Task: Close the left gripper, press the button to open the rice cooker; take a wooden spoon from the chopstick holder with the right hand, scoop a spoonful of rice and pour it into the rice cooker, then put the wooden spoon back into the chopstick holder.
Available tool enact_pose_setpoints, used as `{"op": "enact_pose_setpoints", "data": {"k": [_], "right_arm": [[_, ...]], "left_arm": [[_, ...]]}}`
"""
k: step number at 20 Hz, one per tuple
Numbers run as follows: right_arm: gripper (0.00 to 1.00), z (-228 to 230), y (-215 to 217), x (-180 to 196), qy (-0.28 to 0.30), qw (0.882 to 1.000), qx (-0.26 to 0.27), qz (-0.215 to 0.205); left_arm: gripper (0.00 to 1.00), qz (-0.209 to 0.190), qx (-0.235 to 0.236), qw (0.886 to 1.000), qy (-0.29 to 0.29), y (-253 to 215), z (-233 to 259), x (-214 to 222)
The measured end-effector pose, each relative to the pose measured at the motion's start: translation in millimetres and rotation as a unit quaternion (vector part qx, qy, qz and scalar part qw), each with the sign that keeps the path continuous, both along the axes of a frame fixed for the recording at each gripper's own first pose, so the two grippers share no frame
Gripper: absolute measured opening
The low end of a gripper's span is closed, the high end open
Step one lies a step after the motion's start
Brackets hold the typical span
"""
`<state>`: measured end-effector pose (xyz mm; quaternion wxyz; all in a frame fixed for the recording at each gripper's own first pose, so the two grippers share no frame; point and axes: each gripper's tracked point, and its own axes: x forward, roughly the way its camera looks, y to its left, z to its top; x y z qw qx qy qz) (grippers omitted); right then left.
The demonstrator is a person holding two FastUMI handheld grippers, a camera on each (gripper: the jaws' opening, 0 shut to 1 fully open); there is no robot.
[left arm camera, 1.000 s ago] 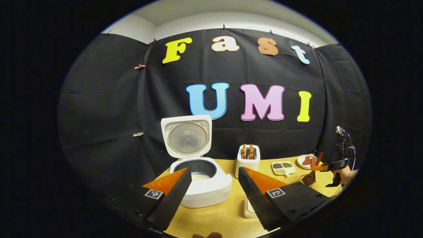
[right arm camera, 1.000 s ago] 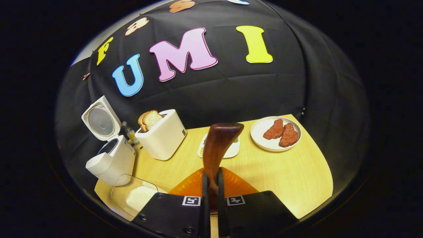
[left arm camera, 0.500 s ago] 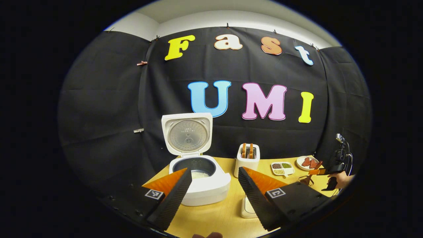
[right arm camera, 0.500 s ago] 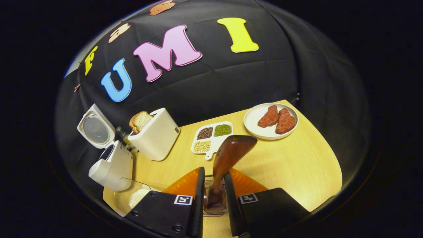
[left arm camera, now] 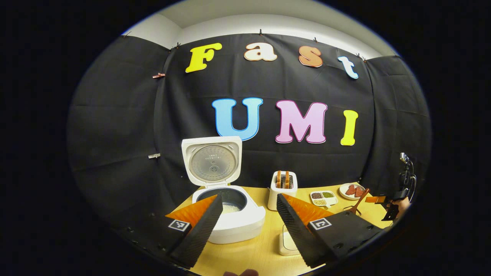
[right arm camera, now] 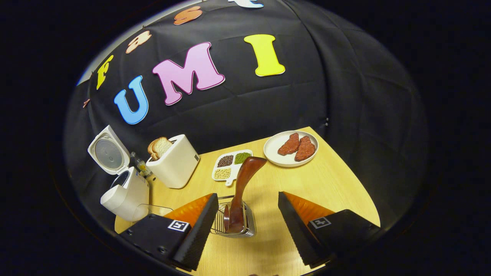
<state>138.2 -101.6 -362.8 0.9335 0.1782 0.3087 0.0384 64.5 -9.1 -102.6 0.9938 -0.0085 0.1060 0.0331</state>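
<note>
In the left gripper view, the left gripper hangs above the desk's near edge with its jaws spread wide and nothing between them, pointing level toward the booth's back wall. The cooker sits at the desk's left edge, lid upright, with white rice in the pot. Past a toaster, a grain tray and a plate, the right gripper and the hand holding it hover near the desk's right edge, just beside the spoon. In the right gripper view, the right gripper looks down on the desk's near edge, tilted forward, jaws released and wide apart. The spoon stands in the wire holder between the fingers, touching neither, its handle leaning up and right toward the grain tray. The plate lies at the far right corner, the cooker at the left edge, and a clear rice box near the left front corner. Judging by this, the spoon is back in place and the job looks all but finished; to end cleanly, draw the right gripper straight up and back, keeping the fingers wide so neither catches the leaning handle or tips the light holder.
</note>
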Motion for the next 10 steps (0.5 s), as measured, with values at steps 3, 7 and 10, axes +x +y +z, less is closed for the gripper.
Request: {"op": "enact_pose_setpoints", "data": {"k": [3,7,10], "right_arm": [[0.99,17.8,-7.5,-12.7,-0.011,1.0,-0.026,-0.004],[0.99,47.8,-6.6,-26.0,-0.034,0.999,-0.042,0.0],[0.99,66.1,-3.1,-36.2,-0.046,0.997,-0.056,0.006]], "left_arm": [[0.98,-0.011,-0.004,1.0,-0.004,0.1,2.5,4.9],[0.97,-0.019,-0.003,1.0,-0.019,6.0,16.1,16.4],[0.97,-0.018,0.007,0.999,-0.042,18.2,34.6,32.5]]}}
